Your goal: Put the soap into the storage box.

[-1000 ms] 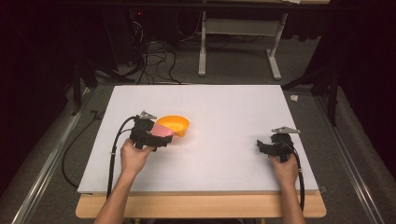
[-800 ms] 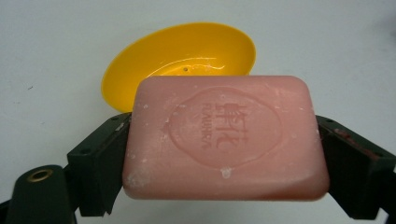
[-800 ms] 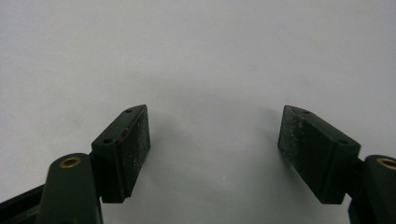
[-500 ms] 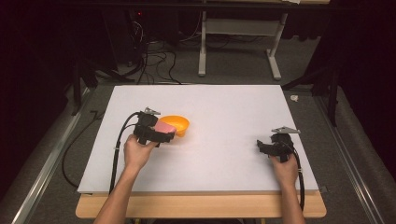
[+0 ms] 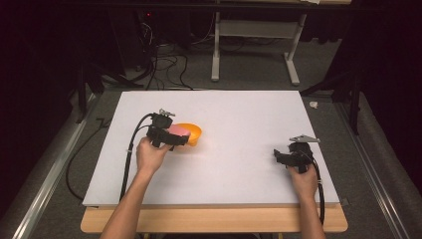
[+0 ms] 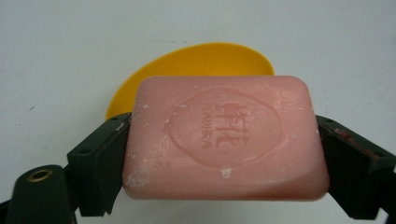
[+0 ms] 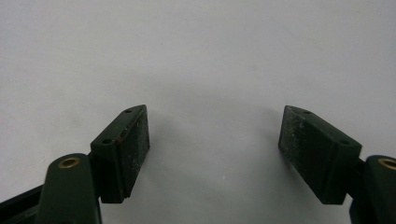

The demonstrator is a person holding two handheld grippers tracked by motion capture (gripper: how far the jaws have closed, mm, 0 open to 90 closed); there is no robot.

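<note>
Holding the pink soap bar (image 6: 224, 140) by its ends, left tongs (image 5: 171, 138) should lower it level into the yellow dish (image 5: 193, 131); right tongs (image 7: 215, 154) gape wide, empty, near the tabletop's (image 5: 239, 164) right edge.

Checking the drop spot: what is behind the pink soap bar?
The orange dish lies behind the pink soap bar, clamped in the left hand-held gripper. The soap covers the dish's near part, hiding its inside.

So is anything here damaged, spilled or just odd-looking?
Nothing is spilled or askew. The pink soap bar clamped in the left tool has small nicks and whitish crumbs along its edges, most at the lower left corner. The yellow bowl behind it looks intact, and the right tool is open.
</note>
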